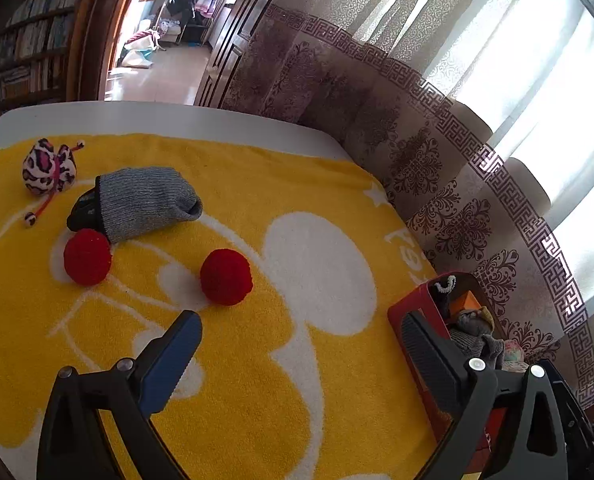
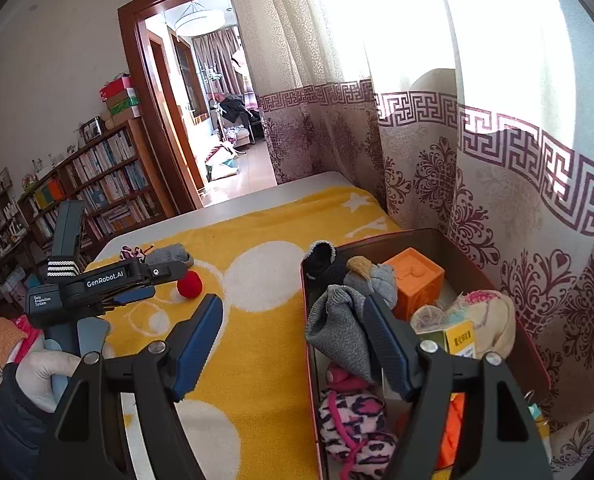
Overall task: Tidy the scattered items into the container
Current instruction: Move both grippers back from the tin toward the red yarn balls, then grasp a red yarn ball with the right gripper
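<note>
The left gripper (image 1: 297, 328) has its jaws wide and nothing between them. It hangs over the yellow towel (image 1: 237, 380) on the counter (image 1: 177, 118), and the loose items all lie ahead of it and to its left. Nearest is a red pompom (image 1: 226, 277), just beyond the left jaw's tip; a second pompom (image 1: 86, 256) sits farther left, touching the grey sock (image 1: 145, 202), whose long axis runs roughly across the view. The leopard toy (image 1: 49, 172) lies farthest, near the towel's far corner.

The right gripper (image 2: 293, 312) also has its jaws spread and empty — it straddles the near rim of the container (image 2: 437, 236), which already holds socks, an orange cube and soft toys. The container stands at the towel's right edge, by the curtain.

So the left hand is clearly nearer the remaining items — a short reach forward and slightly left should bring the near pompom between its jaws.
</note>
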Motion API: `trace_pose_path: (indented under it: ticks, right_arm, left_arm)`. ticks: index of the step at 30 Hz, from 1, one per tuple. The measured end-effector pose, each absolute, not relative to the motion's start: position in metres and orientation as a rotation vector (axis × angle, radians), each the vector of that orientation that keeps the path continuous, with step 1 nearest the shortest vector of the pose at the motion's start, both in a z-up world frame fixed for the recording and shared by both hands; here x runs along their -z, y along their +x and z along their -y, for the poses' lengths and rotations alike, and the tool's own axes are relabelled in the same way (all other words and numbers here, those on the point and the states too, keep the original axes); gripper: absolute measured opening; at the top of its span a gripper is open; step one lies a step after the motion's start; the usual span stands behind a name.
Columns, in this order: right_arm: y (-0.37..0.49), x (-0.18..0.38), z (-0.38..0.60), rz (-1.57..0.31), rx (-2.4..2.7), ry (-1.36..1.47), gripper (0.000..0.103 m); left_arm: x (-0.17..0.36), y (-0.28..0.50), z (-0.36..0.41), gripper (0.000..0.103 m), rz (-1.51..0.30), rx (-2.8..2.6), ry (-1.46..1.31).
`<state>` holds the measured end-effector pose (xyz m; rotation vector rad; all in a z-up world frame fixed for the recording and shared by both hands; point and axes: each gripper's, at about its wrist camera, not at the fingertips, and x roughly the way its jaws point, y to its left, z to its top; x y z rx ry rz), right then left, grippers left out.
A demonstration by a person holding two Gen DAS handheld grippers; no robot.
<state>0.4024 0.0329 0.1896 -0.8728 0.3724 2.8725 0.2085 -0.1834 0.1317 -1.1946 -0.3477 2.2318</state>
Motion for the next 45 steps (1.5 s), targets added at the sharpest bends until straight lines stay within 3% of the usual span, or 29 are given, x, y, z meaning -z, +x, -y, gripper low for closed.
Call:
trace_pose_path:
  ticks: [6, 16, 22, 35, 45]
  right_arm:
    - [0.37, -0.189, -0.001, -0.352, -2.939, -0.944, 0.077]
    - [0.288, -0.165, 0.039, -0.471, -2.958, -1.191, 0.077]
    - [0.244, -0.139, 0.048, -0.546, -2.901, -1.311, 0.077]
    - [0.198, -0.11, 0.07, -0.496, -2.867, -1.434, 0.077]
    - [0.181, -0.099, 0.077, -0.46, -2.846, -1.479, 0.067]
  left_arm:
    - [-0.126, 0.189, 0.249, 0.101, 0.45, -2.366, -1.203]
    - [-0.1, 0.172, 0.31, 0.101, 0.541, -2.451, -1.288]
    - [-0.098, 0.169, 0.314, 0.101, 0.582, -2.413, -1.294]
    - [-0.094, 0.168, 0.306, 0.101, 0.587, -2.369, -1.302]
    - [-0.089, 0.166, 0.309, 0.101, 0.603, -2.367, -1.325]
